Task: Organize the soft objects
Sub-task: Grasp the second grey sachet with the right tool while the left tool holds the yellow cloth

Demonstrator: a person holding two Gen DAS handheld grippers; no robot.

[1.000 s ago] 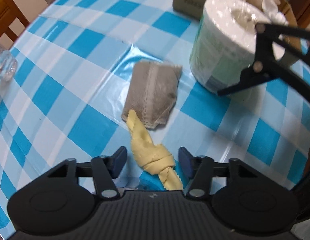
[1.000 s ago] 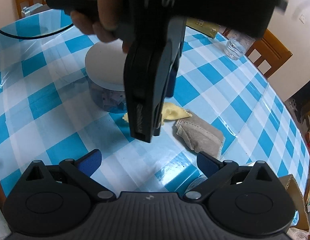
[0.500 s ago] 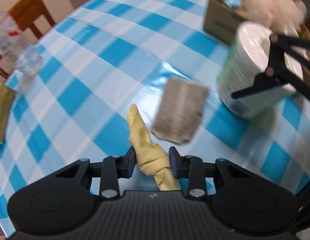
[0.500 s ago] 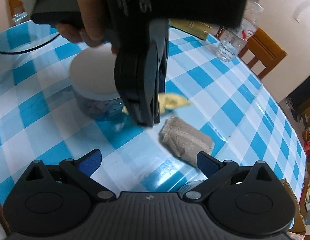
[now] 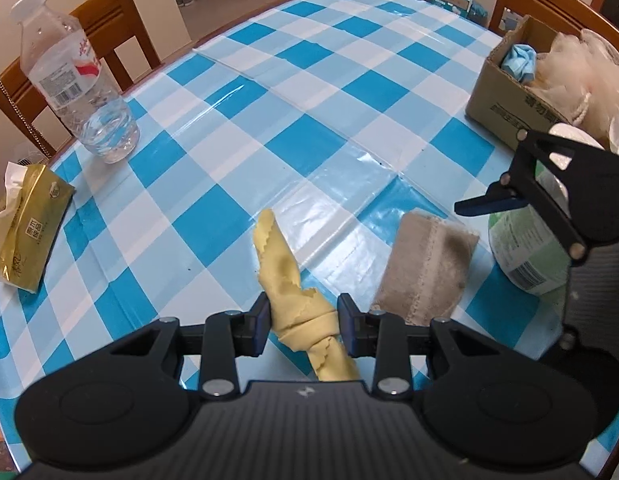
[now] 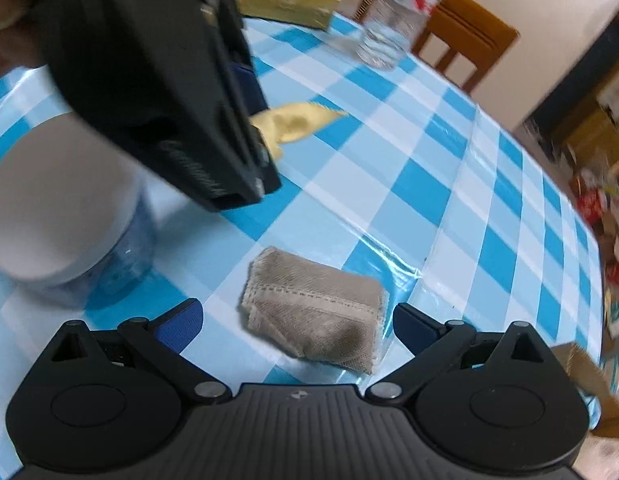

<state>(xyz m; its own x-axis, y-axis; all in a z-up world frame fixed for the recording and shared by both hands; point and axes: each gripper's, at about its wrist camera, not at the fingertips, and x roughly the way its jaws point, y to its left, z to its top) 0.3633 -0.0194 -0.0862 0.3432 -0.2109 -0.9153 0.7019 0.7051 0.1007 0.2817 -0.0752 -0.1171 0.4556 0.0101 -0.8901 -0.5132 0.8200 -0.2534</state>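
Checked vinyl surface [image 5: 309,92]: blue and white squares, glossy, creased, filling most of both views.
Room: pale wall behind; wooden chairs [image 5: 109,32] at the far edge; boxes and packets on the floor beyond, too blurred to name.
Cardboard box [image 5: 509,96]: at the surface's far right in the left view, holding a blue cloth and a pale mesh puff.
Paper roll [image 5: 525,252]: wrapped, standing near the box, partly hidden by the right gripper.
Water bottle [image 5: 77,80]: clear, upright, far left.
White-lidded jar [image 6: 61,216]: clear sides, beside the grey cloth in the right view.
Tissue pack [image 5: 25,228]: gold, lying at the left edge.
Grey cloth [image 6: 315,312]: folded, lace-trimmed, flat on the surface, lying between the fingers of the right gripper [image 6: 297,320], which are spread wide and clear of it.
Yellow cloth [image 5: 293,292]: knotted strip, pinked edges, clamped at the knot by the left gripper [image 5: 303,322].
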